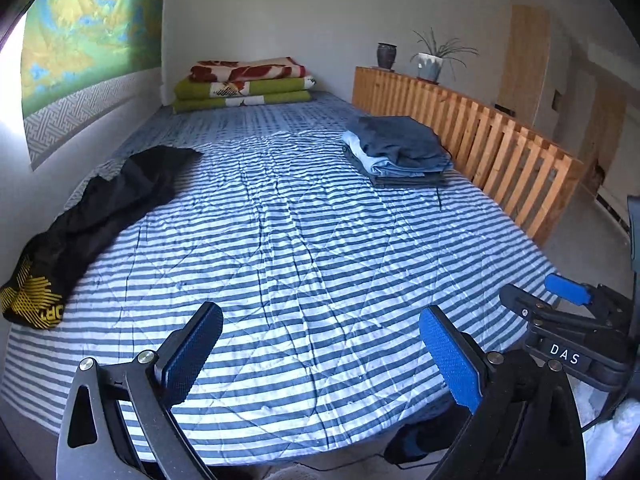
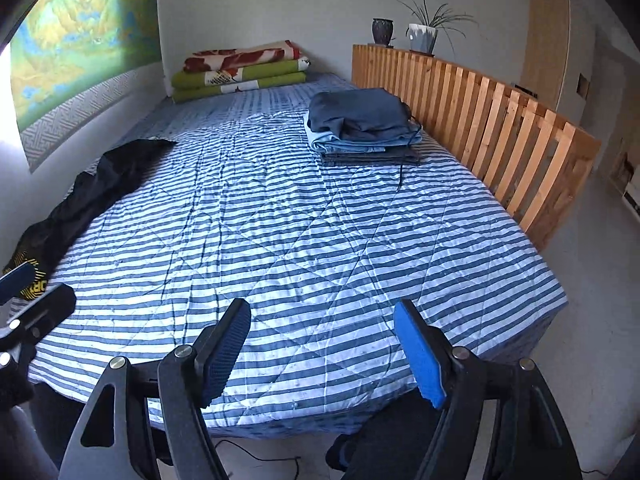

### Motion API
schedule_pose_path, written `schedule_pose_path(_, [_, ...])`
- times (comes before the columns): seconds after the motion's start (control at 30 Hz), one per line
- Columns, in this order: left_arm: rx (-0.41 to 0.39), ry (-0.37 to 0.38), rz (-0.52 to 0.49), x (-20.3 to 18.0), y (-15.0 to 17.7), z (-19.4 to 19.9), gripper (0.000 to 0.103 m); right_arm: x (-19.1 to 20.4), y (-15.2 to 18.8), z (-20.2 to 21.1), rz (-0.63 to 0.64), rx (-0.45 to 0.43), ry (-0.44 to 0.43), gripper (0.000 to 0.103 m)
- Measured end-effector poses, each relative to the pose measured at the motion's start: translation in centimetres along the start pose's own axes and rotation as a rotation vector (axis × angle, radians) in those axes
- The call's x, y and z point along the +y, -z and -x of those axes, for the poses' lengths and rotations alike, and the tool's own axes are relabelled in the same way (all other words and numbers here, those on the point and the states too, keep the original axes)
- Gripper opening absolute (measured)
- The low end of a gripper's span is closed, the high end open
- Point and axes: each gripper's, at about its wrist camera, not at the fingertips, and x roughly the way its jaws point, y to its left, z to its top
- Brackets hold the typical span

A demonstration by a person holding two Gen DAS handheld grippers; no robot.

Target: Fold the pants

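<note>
Crumpled black pants (image 1: 100, 208) with a yellow print lie along the left edge of the striped bed (image 1: 300, 232), seen in the right wrist view as black pants (image 2: 100, 176). My left gripper (image 1: 320, 312) hovers over the near end of the bed, open, nothing between its blue pads. My right gripper (image 2: 323, 306) hangs beside it to the right, also open and empty. Each wrist view catches the other tool: the right gripper (image 1: 540, 292) at the right edge, the left gripper (image 2: 38, 288) at the left edge, close to the pants' printed end.
A stack of folded blue pants (image 1: 400, 148) sits at the bed's right side by a wooden slat rail (image 1: 480, 136). Folded blankets (image 1: 244, 84) lie at the far end. Two plant pots (image 1: 428, 64) stand on the rail. A person's dark leg (image 2: 380, 440) is below.
</note>
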Motion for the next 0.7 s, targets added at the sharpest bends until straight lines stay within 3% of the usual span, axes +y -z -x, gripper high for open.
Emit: schedule_pose_path(0.7, [-0.002,-0.025,0.025,1.8,0.2,-0.9,0.100,1.5,-0.3,-0.1,0.020,-0.012,-0.002,0.070])
